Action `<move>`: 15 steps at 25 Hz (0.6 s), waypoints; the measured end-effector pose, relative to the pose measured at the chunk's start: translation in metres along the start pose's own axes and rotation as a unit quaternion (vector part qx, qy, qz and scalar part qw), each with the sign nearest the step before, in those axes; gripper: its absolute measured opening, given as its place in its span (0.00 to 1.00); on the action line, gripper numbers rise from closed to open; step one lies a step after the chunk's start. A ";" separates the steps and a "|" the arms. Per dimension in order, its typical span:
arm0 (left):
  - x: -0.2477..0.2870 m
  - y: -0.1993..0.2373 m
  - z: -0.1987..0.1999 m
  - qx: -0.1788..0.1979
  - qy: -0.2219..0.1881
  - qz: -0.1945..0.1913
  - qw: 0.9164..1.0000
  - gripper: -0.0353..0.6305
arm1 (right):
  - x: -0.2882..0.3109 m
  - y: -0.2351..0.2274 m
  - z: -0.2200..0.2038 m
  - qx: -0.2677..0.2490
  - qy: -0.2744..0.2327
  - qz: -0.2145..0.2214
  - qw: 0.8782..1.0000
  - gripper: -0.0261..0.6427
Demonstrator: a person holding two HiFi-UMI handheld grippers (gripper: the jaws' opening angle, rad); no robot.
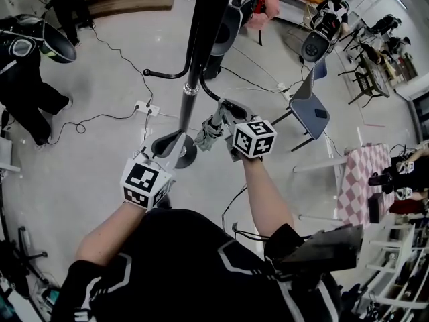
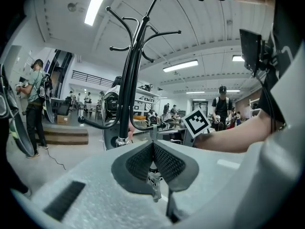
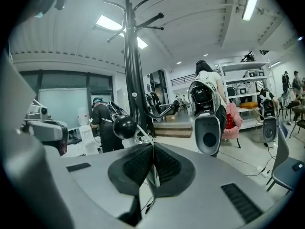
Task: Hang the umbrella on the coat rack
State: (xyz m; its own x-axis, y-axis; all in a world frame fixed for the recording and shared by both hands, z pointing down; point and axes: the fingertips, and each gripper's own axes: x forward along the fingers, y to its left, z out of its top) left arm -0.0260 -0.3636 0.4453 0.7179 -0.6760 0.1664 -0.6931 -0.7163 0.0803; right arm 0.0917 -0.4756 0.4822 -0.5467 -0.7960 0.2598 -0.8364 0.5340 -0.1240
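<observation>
The right tool [image 3: 153, 148] has its jaws closed on a thin white strap [image 3: 143, 133] of the umbrella. From the pads the strap goes up and to the left, and passes just beside the black ball tip [image 3: 125, 126] of a low hook of the coat rack. If the strap already lies over this hook, I cannot tell.

The left tool [image 2: 153, 146] also has its jaws together. A crumpled grey and white fold shows in the slit under the pads, and it seems to be the cloth of the umbrella, held there.

In the head view the folded umbrella [image 1: 209, 131] is in the air between the two tools. It is tilted, with the upper end at the right tool and the lower end toward the left tool. It is near the black pole of the coat rack [image 1: 200, 39] and above the round base [image 1: 189, 158], not on any hook.

The coat rack stands on a pale glossy floor [image 1: 114, 79]. A white power strip [image 1: 147, 107] with a black cable lies left of the pole, and a grey chair [image 1: 314, 109] stands at the right, well apart.
</observation>
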 end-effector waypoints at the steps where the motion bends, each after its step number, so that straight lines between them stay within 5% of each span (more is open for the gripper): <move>1: -0.001 0.001 0.000 -0.001 0.000 0.001 1.000 0.07 | 0.001 0.003 -0.001 0.001 -0.001 0.000 1.000 0.05; 15: -0.003 0.004 0.000 -0.009 -0.001 0.012 1.000 0.07 | 0.027 0.011 -0.008 0.032 -0.009 -0.035 0.999 0.05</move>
State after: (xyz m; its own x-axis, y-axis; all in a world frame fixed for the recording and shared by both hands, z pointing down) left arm -0.0312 -0.3646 0.4456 0.7007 -0.6937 0.1669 -0.7116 -0.6964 0.0932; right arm 0.0681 -0.4886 0.4957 -0.4864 -0.8363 0.2530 -0.8734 0.4577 -0.1662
